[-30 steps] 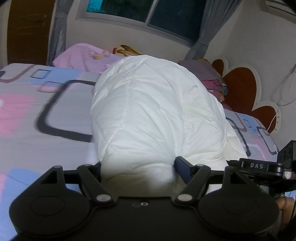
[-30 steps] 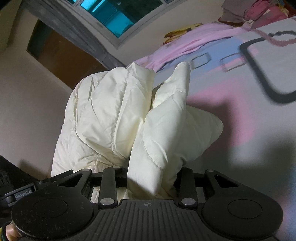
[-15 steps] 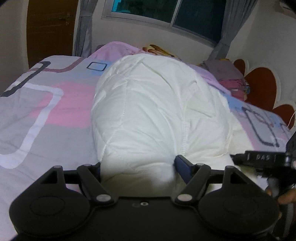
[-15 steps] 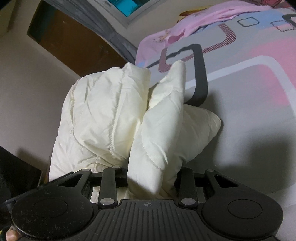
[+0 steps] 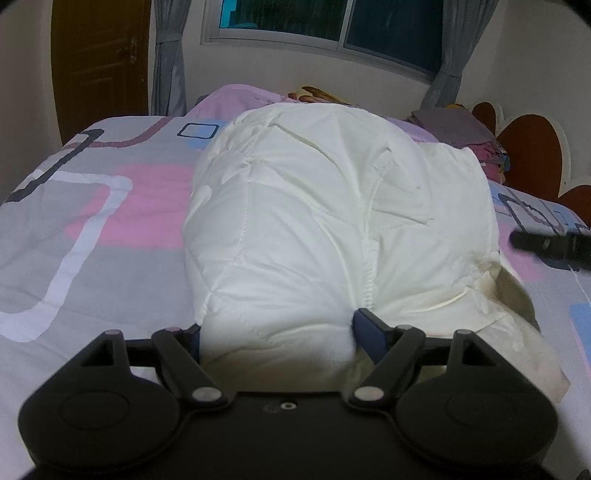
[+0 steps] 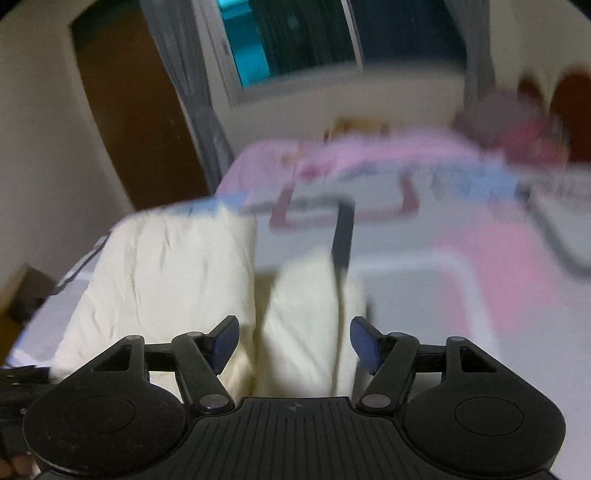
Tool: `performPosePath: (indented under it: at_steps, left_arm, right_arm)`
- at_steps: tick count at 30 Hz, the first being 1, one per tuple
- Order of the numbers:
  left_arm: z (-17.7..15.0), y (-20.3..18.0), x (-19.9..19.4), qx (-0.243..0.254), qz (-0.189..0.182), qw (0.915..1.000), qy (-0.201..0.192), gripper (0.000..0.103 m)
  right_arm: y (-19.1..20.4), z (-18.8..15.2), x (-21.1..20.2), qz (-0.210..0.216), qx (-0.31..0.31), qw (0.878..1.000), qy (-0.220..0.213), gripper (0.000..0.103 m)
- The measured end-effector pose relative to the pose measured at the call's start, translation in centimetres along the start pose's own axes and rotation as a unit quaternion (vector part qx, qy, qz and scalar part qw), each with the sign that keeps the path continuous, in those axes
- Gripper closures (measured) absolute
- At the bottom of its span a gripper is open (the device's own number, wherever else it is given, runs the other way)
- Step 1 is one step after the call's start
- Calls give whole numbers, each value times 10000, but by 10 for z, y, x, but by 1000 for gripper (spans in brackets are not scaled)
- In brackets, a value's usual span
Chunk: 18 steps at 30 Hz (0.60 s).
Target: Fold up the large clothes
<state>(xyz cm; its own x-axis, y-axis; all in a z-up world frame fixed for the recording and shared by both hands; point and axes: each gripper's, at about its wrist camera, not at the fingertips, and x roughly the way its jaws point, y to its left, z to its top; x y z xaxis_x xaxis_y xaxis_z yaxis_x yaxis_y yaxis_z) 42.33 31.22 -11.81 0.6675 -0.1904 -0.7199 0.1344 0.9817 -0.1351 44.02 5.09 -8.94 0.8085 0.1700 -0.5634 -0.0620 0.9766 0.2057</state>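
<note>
A cream quilted jacket (image 5: 332, 229) lies bunched on the bed (image 5: 92, 206). My left gripper (image 5: 277, 334) is shut on a thick fold of the jacket, which fills the gap between its fingers. In the blurred right wrist view, the jacket (image 6: 177, 280) lies on the bed just ahead. My right gripper (image 6: 293, 339) is open, its blue pads (image 6: 364, 341) apart, with a fold of the jacket below them and no grip on it. The right gripper's tip also shows at the right edge of the left wrist view (image 5: 550, 245).
The bed has a grey, pink and blue patterned sheet (image 6: 480, 266). Pink pillows (image 5: 240, 99) and piled clothes (image 5: 461, 125) lie at the far end under a window (image 5: 325, 18). A brown door (image 5: 99, 62) stands at the left, a heart-shaped headboard (image 5: 532, 155) at the right.
My right gripper has opened and let go of the jacket fold, then swung level toward the bed. The left gripper lowered with the jacket, which now rests on the sheet.
</note>
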Motion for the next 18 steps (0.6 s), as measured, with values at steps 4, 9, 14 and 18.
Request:
performPosePath:
  at_steps: [4, 9, 14, 18]
  left_arm:
    - [1, 2, 2, 50, 32, 10000, -2, 24]
    - [2, 6, 3, 75, 18, 10000, 17, 24]
    - [-3, 5, -4, 461, 58, 9989, -56, 22]
    - [-8, 7, -21, 580, 76, 9982, -150, 24]
  right_arm:
    - [36, -1, -7, 521, -459, 9976, -58, 37]
    - [58, -39, 27, 264, -975, 9931, 599, 37]
    - [50, -64, 53, 161, -946, 9924, 773, 35]
    - [41, -69, 59, 191, -666, 9940, 850, 32]
